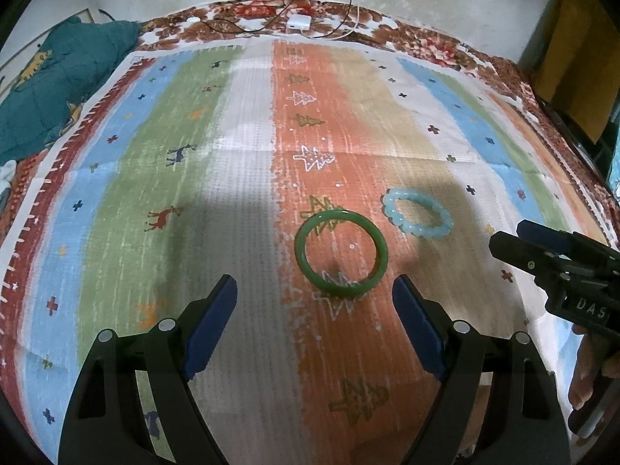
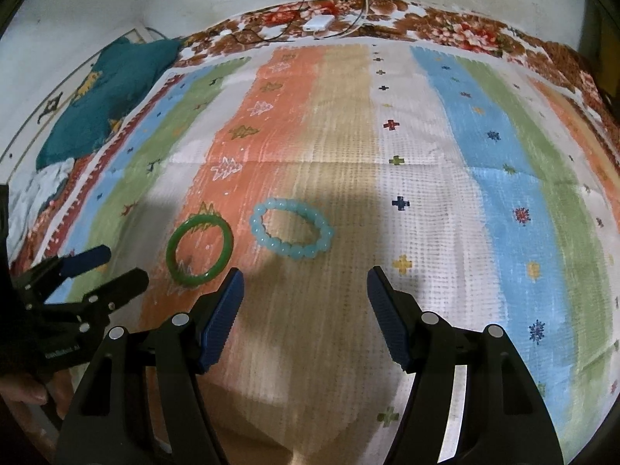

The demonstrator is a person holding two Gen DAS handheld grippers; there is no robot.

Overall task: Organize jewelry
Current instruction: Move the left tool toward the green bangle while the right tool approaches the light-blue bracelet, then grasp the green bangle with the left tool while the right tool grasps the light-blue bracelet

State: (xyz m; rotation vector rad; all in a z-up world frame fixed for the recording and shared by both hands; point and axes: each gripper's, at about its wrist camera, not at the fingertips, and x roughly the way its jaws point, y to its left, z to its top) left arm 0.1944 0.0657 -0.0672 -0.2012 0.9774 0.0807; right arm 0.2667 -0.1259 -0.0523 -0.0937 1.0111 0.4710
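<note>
A green bangle lies flat on the orange stripe of the striped cloth. A light blue beaded bracelet lies just to its right, apart from it. My left gripper is open and empty, hovering just short of the bangle. My right gripper is open and empty, a little short of the beaded bracelet, with the bangle to its left. Each gripper also shows in the other's view: the right gripper at the right edge, the left gripper at the left edge.
A teal quilt lies at the far left on a floral bedcover. A white charger and black cables lie at the far edge by the wall. A yellow object stands at the far right.
</note>
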